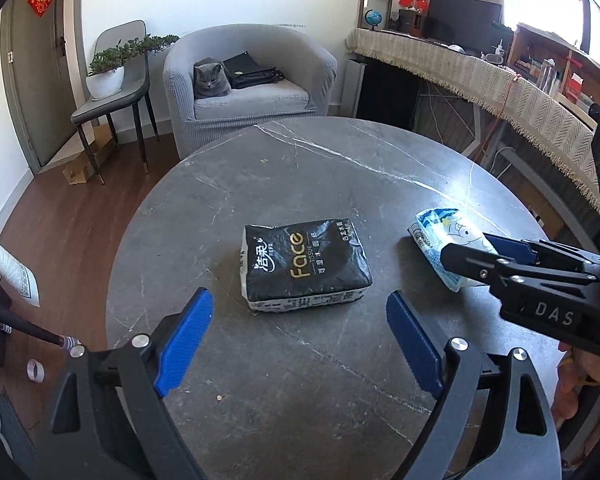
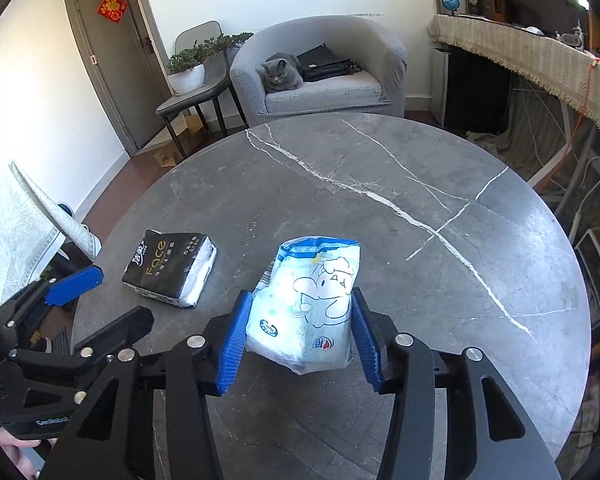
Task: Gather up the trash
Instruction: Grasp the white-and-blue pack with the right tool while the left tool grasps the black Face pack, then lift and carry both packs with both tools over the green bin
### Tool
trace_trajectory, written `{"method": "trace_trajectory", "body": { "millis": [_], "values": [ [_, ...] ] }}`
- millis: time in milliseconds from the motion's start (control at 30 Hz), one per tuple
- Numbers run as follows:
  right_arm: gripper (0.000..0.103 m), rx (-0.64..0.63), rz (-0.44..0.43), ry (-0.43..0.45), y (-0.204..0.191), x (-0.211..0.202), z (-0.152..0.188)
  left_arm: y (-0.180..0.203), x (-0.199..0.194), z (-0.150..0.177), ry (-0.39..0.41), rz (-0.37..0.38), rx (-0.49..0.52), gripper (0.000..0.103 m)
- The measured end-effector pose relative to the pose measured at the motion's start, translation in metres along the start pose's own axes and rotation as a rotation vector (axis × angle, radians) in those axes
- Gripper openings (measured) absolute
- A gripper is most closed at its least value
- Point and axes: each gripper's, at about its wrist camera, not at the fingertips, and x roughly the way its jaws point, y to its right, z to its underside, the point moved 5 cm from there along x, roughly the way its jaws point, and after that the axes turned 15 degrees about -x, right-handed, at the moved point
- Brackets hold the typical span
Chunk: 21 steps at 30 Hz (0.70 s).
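The right gripper (image 2: 300, 340) clamps the pale blue tissue pack (image 2: 306, 312) near the table's (image 2: 460, 160) front edge, perhaps barely lifted. The left gripper (image 1: 300, 328) gapes empty before the black tissue pack (image 1: 304, 266) mid-table, uncollected.

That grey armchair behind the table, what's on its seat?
On the grey armchair a grey cat lies beside a black bag. The seat beneath them is covered.

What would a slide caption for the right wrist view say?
Right gripper closes on a light blue tissue pack on the round marble table; a black tissue pack lies alongside.
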Motion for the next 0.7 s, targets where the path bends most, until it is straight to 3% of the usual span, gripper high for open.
{"method": "trace_trajectory", "body": {
  "millis": [500,700],
  "values": [
    [0.049,0.042,-0.053,-0.007,0.014,-0.001,0.004,0.003,0.028,-0.003,-0.047,-0.031,-0.029,0.09],
    [0.049,0.06,-0.088,-0.002,0.016,-0.003,0.006,-0.004,0.028,-0.009,-0.026,-0.034,-0.075,0.076]
  ]
}}
